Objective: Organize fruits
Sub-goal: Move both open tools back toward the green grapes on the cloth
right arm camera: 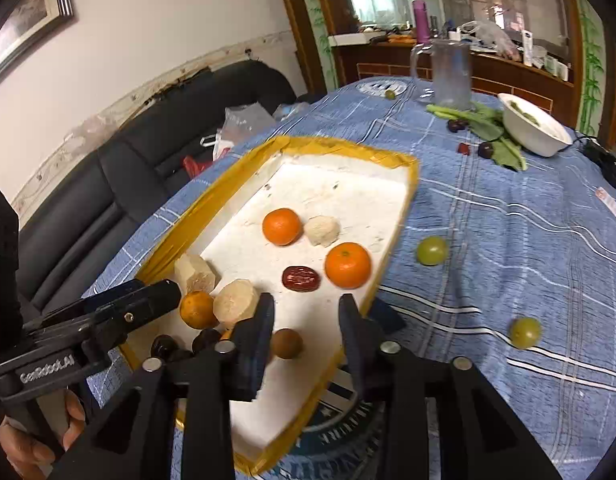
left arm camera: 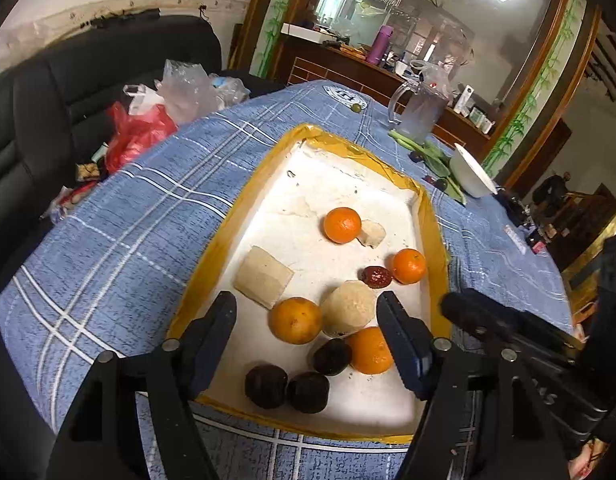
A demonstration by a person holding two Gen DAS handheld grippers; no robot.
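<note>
Both sets of tongs hang over the near end of the foam tray (left arm camera: 212, 256), the taped white box on the blue checked tablecloth (left arm camera: 108, 240), and both stand released with nothing pinched. The left gripper (left arm camera: 306, 336) is spread wide around a tight heap: an orange (left arm camera: 295, 320), a pale peeled chunk (left arm camera: 348, 308), a second orange (left arm camera: 370, 350) hard against its right finger, and three dark plums at 6 o'clock of the heap. The right gripper (right arm camera: 307, 328) is parted more narrowly, and a small brown round fruit (right arm camera: 287, 343) lies loose on the foam between its fingers.

The fruit is mostly in the tray already; two more oranges, a red date (right arm camera: 301, 279) and other pale pieces sit toward 12 o'clock. Two green grapes (right arm camera: 432, 251) are stray on the cloth, at 3 o'clock of the tray, well apart from it.

The risks, as I judge them: round fruit packed this close rolls at a nudge, so withdrawing the left fingers carelessly could knock the touching orange into the plums. The two grippers are near each other and could clash. The grapes may roll off across the cloth if grazed rather than squarely caught, and soft skins may split under a hard squeeze
</note>
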